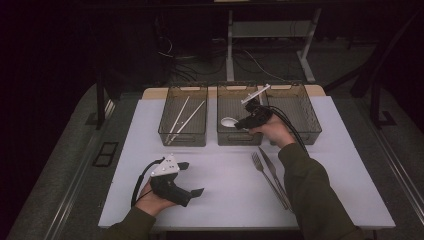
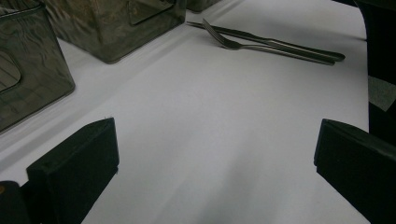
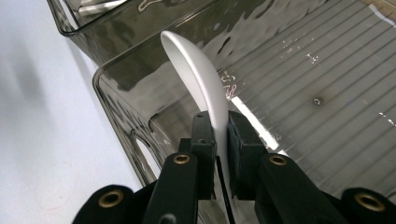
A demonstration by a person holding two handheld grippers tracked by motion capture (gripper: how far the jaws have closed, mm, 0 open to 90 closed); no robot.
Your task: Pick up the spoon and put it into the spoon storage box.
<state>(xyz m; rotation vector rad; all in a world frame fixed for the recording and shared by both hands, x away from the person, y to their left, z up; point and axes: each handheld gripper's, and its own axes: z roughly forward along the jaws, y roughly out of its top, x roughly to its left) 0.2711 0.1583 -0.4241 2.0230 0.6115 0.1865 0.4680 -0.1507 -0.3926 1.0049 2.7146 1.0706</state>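
A: Spoon status? White plastic spoon [image 3: 198, 74] is pinched by its handle in the right gripper [image 3: 219, 135], jaws pressed onto it, bowl hanging over the middle smoky clear plastic bin [image 1: 239, 137], prob so it can drop in.

B: Left gripper [image 2: 215, 168]?

A: Jaws spread wide, nothing between, resting low over the white table mat [image 1: 225, 185], looks parked. Steel fork [image 1: 268, 180] and steel knife [image 1: 275, 175] lie side by side nr the right forearm, likely next. White chopsticks [image 1: 184, 119] sit in left bin.

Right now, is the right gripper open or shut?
Shut: in the right gripper view, the right gripper clamps its jaws on the white spoon over the middle bin.
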